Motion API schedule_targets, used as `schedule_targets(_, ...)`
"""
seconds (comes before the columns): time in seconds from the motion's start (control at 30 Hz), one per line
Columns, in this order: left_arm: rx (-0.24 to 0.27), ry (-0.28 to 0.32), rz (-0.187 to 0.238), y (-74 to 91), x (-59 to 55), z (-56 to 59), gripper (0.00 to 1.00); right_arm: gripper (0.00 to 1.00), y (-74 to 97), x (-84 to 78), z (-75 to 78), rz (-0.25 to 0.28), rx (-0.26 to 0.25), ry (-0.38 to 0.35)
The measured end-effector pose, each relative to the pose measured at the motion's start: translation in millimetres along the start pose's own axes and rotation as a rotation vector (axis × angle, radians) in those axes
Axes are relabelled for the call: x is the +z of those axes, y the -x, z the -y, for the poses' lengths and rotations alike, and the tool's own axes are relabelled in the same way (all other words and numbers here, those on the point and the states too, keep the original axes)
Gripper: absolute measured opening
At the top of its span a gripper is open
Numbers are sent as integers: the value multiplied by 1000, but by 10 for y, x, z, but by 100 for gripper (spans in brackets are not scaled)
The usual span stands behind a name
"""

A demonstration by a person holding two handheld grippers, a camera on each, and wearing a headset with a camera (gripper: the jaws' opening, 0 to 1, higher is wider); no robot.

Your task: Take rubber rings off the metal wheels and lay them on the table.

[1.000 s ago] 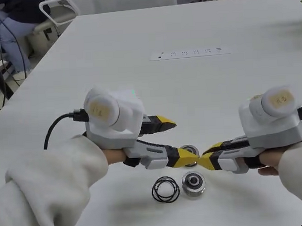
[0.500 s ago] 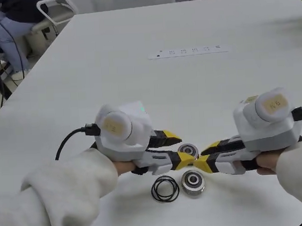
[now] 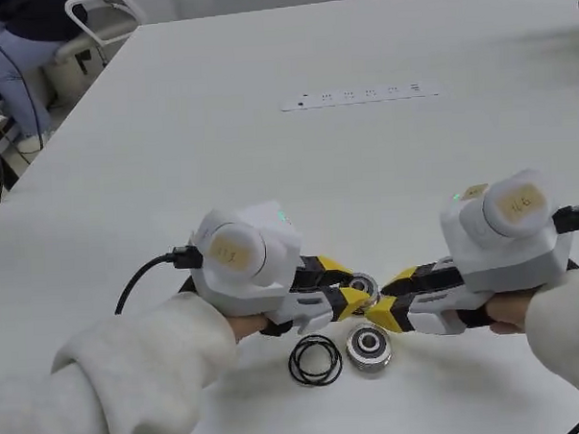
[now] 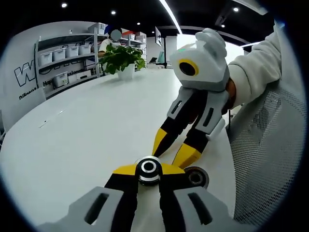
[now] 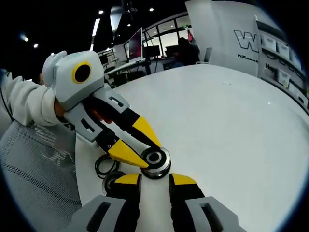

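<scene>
Left gripper (image 3: 348,285): jaws pressed onto a metal wheel (image 5: 155,162), one yellow tip on each side of its rim. The wheel sits at near centre of the bench (image 3: 267,151); cannot tell whether it rests on the surface or is lifted. It has a dark band around its rim.

Right gripper (image 3: 378,298): comes in from the right, jaws spread and holding nothing. Its tips are just beside the pinched wheel, facing the left gripper's tips.

Second wheel (image 3: 369,348): flat on the bench, nearer than both grippers, free of them.

Rubber rings (image 3: 315,360): thin black loops, overlapping, flat on the bench just left of the second wheel.

Power strip (image 3: 359,97): white, far side of the bench, well apart from the work.
</scene>
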State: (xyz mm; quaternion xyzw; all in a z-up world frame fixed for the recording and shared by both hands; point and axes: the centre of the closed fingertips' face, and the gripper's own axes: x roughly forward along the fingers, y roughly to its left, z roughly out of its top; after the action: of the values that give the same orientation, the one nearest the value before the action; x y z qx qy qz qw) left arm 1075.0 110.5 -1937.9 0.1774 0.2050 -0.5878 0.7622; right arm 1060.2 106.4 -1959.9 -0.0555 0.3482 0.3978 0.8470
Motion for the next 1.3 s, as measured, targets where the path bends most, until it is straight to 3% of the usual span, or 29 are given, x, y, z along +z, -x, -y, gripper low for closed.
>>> schedule_targets(0.1, -1, -24, -1, 1, 8, 12, 8, 20, -8, -1, -2, 0, -1, 10)
schedule_targets(0.33, -3, -12, 4, 7, 6, 19, 7, 18, -23, 6, -15, 6, 3, 41)
schedule_targets(0.5, 1, -5, 15, 9, 3, 26, 7, 4, 18, -8, 18, -15, -13, 74)
schedule_targets(0.77, 7, -1, 17, 3, 0, 22, 7, 2, 16, -18, 28, -24, -31, 108)
schedule_targets(1.3, 12, -16, 19, -5, -9, 7, 7, 0, 25, -4, 84, -38, -76, 10)
